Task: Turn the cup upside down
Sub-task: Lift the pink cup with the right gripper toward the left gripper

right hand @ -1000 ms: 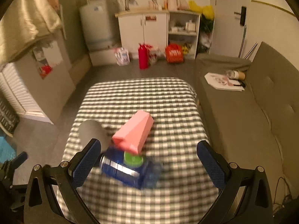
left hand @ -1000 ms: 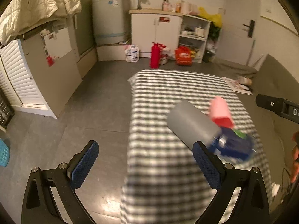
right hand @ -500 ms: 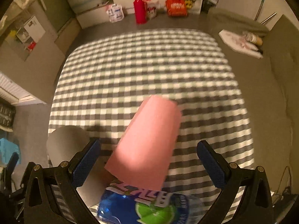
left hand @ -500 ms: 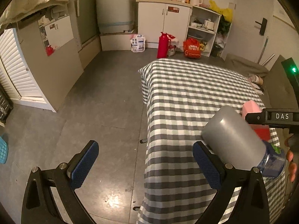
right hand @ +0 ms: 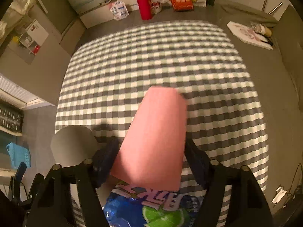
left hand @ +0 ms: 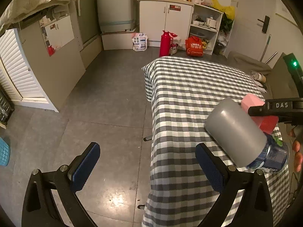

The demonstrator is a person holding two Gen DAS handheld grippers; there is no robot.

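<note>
A pink cup (right hand: 157, 141) lies on its side across a blue bottle (right hand: 151, 208) on the checked table (right hand: 151, 56). My right gripper (right hand: 153, 162) has its jaws closed in on the pink cup's sides, touching it. A grey cup (left hand: 234, 132) lies capped over the blue bottle's end (left hand: 274, 155); it shows at the left in the right wrist view (right hand: 73, 147). The pink cup (left hand: 253, 102) shows behind the right gripper's body in the left wrist view. My left gripper (left hand: 147, 168) is open and empty, over the floor off the table's left edge.
A red thermos (left hand: 166, 43), bags and white cabinets (left hand: 164, 19) stand at the far wall. A grey sofa (right hand: 274, 75) with a magazine (right hand: 250, 34) runs along the table's right side. A blue basket (right hand: 19, 157) is on the floor at left.
My right gripper moved down and forward and closed its jaws on the pink cup. The left gripper drew back to the left, off the table, still open.
</note>
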